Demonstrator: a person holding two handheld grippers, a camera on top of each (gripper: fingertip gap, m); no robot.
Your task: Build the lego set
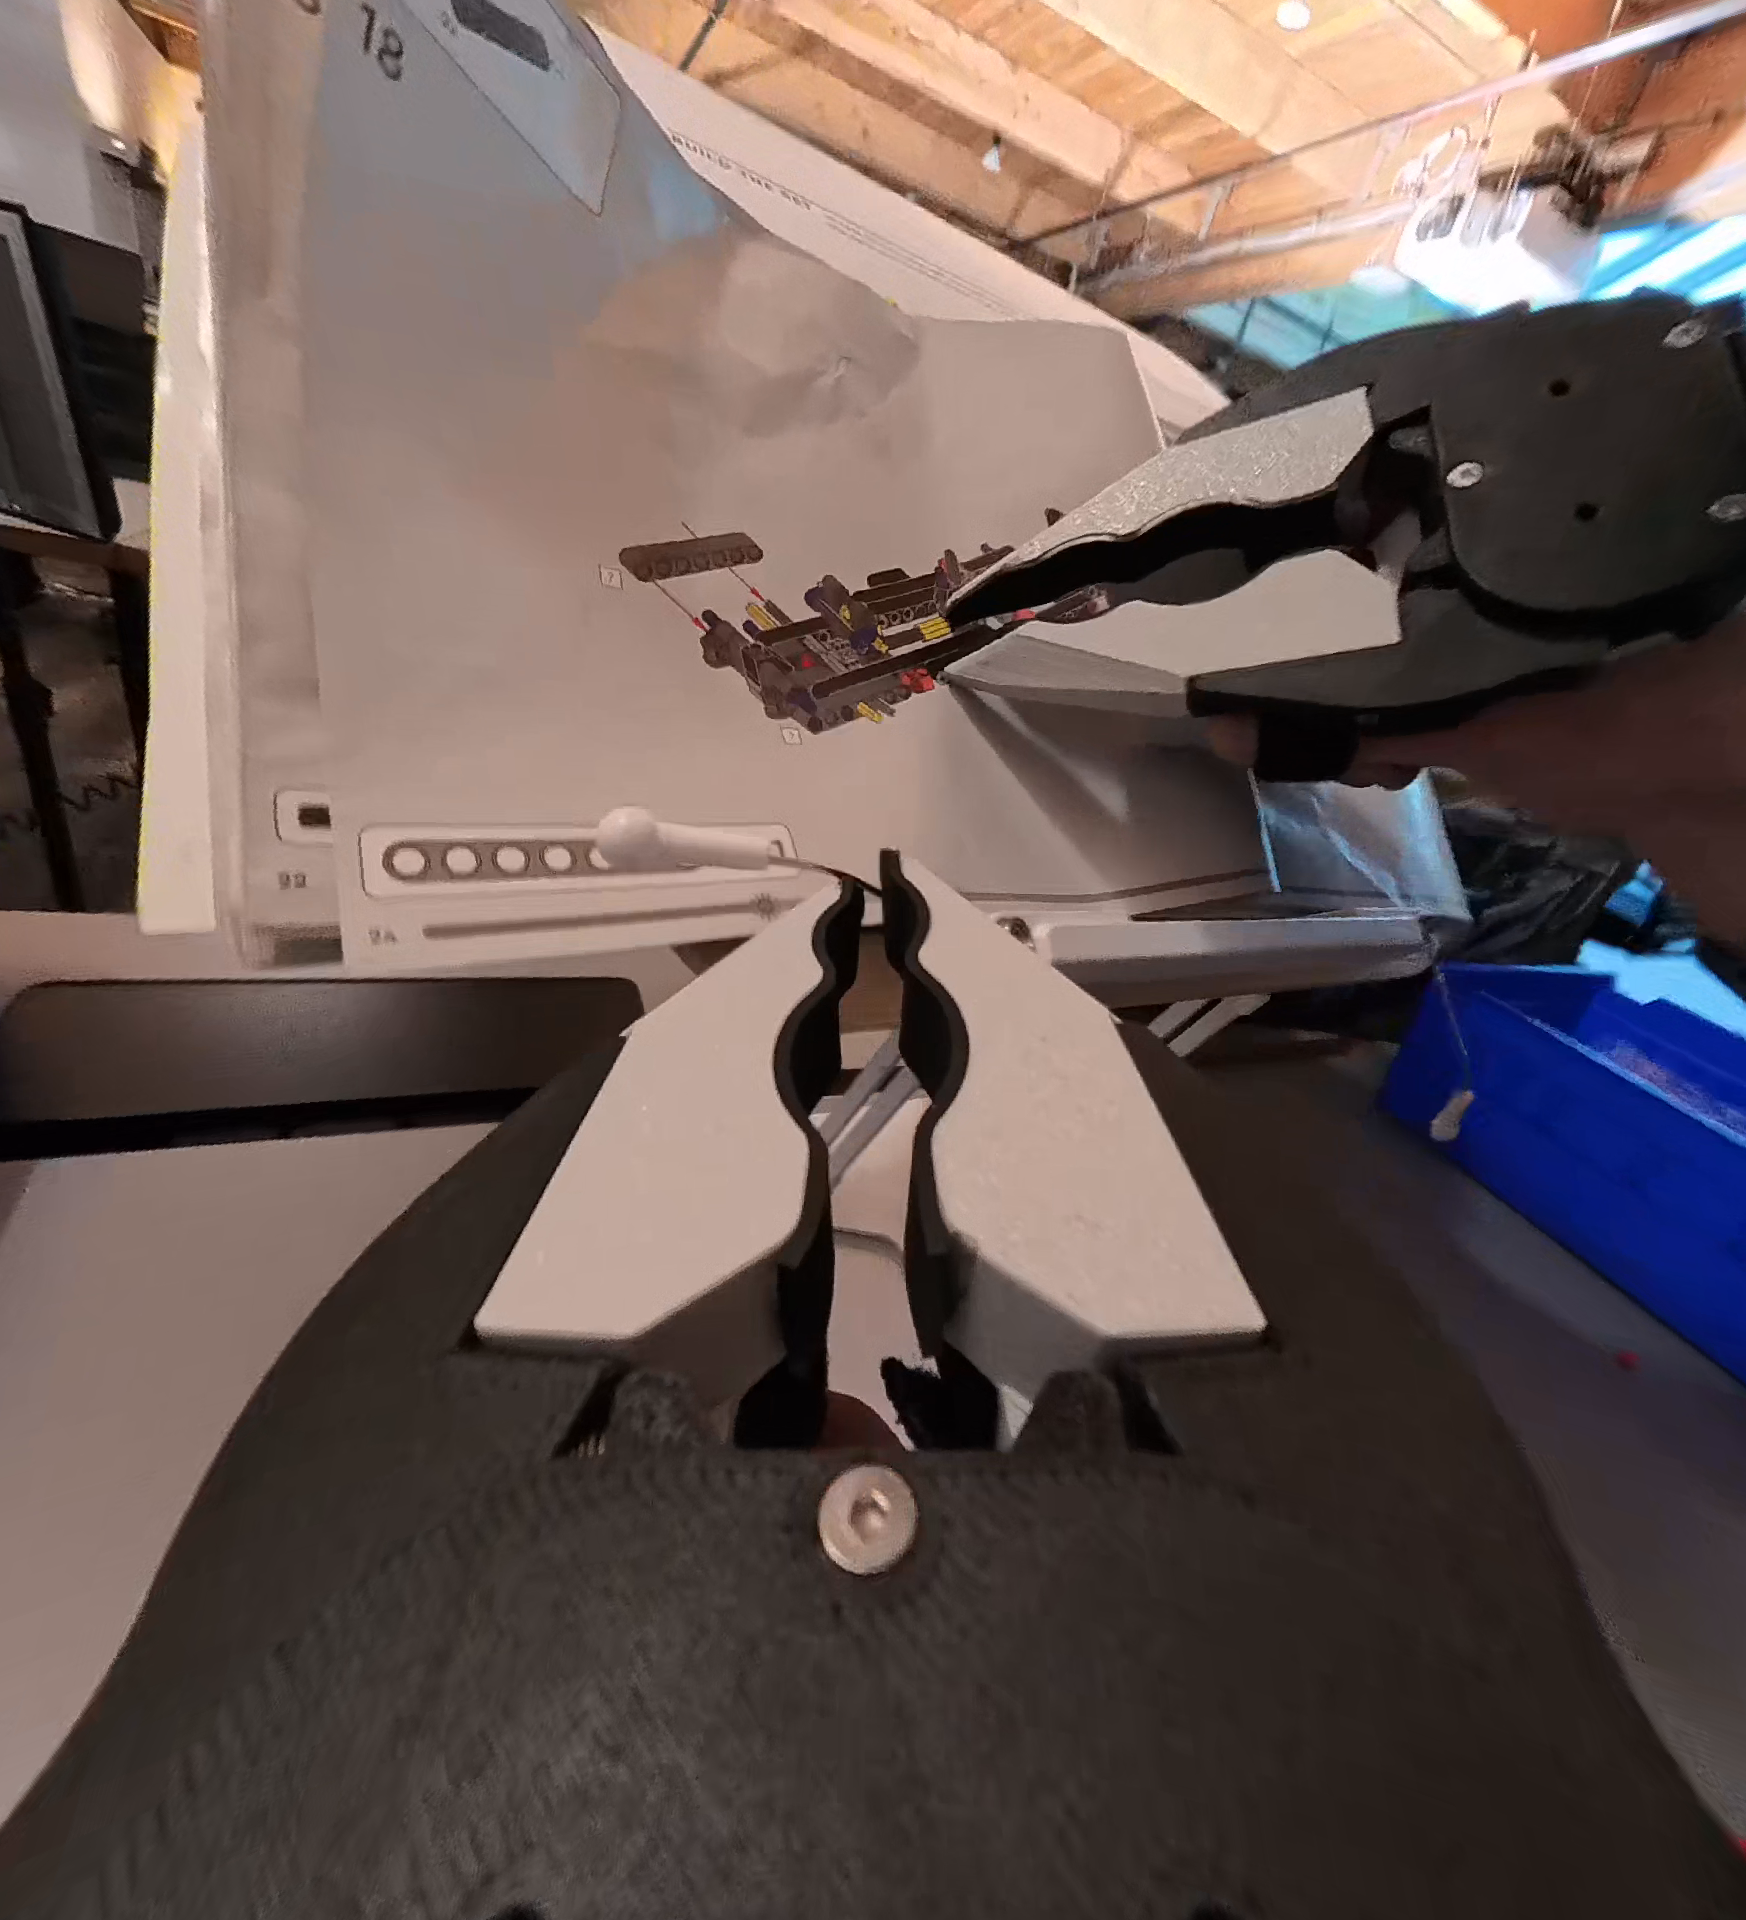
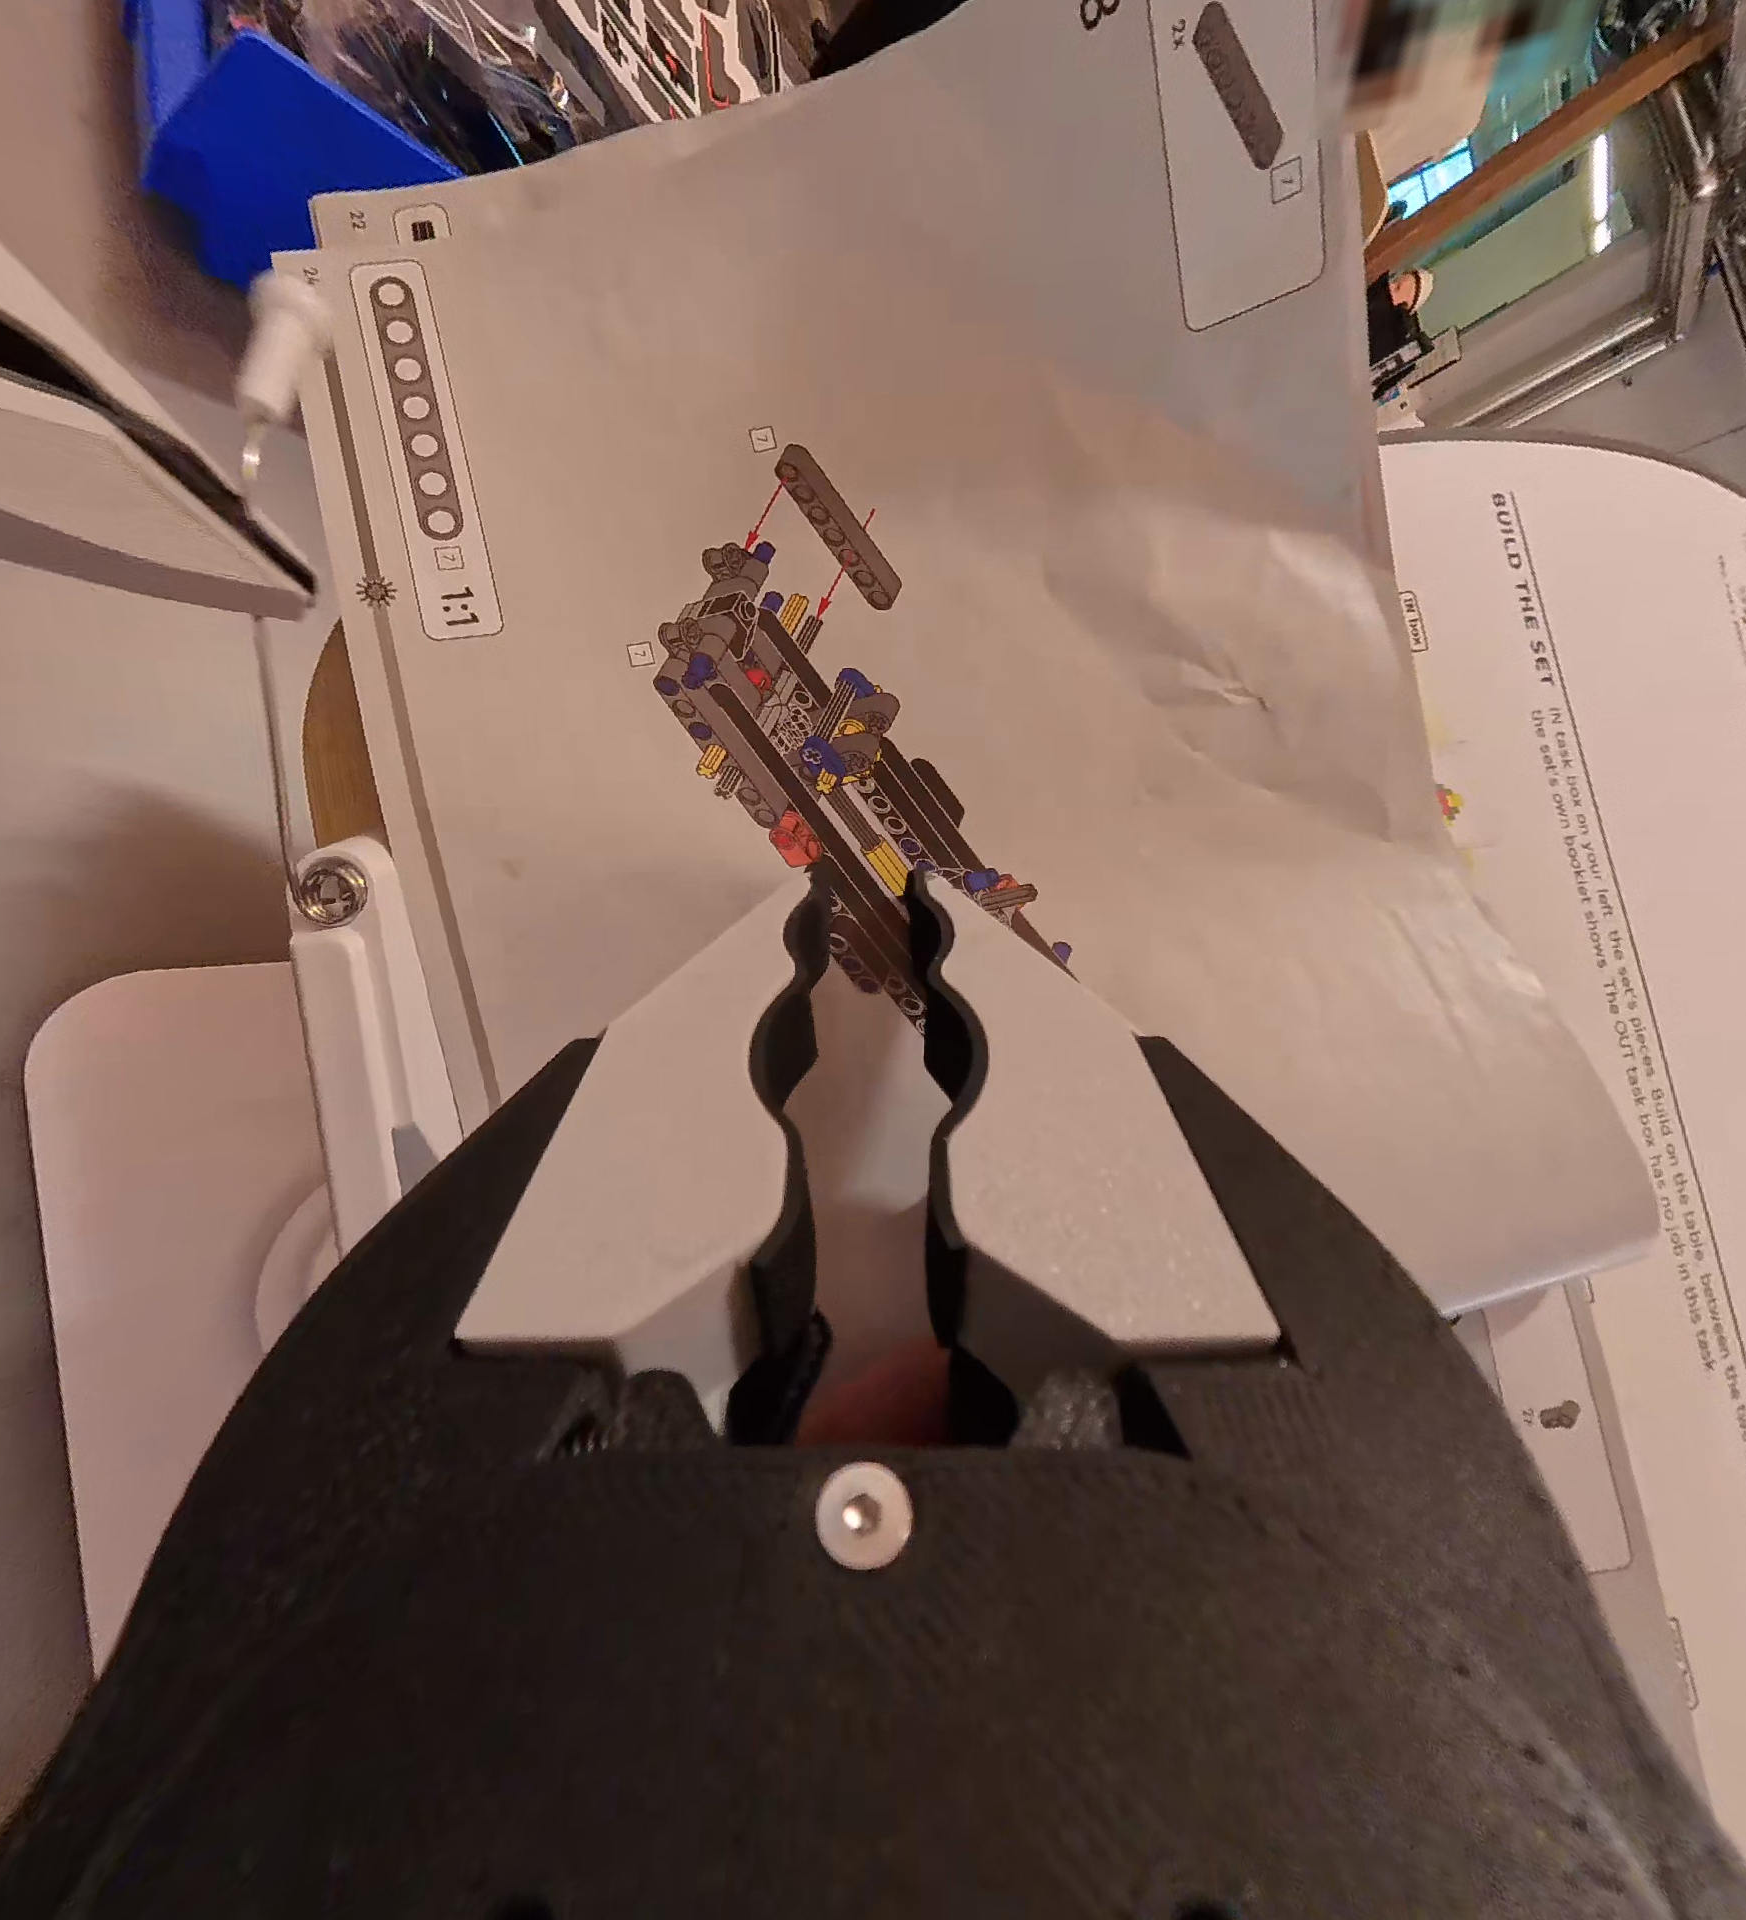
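I am looking along my left gripper (image 1: 871, 883), and its fingers are standing only a narrow gap apart at the tips, with nothing between them. It is pointing at the bottom edge of the booklet (image 1: 495, 499), which is propped upright on a white stand (image 1: 1212, 940) straight ahead. A white clip (image 1: 640, 834) is pressing the lower edge of the page.

My right gripper (image 1: 957, 634) is coming in from the right, tips at the open page, right over the printed drawing of the model. Through its own camera, that gripper (image 2: 864, 888) is showing a slightly wider gap at the tips, and the page is showing between the fingers. I cannot tell whether it is pinching the paper or only touching it. The page (image 2: 952, 436) is bowing and curling, with creases toward its right side.

Behind the booklet a white sheet (image 2: 1596, 831) of printed text is lying flat. A blue bin (image 1: 1627, 1174) is sitting to the right of the stand, and another blue bin (image 2: 256, 166) is showing at the top left of the right view, with plastic bags (image 2: 495, 62) beside it. I am seeing no loose bricks; the only model in view is the drawing on the page.
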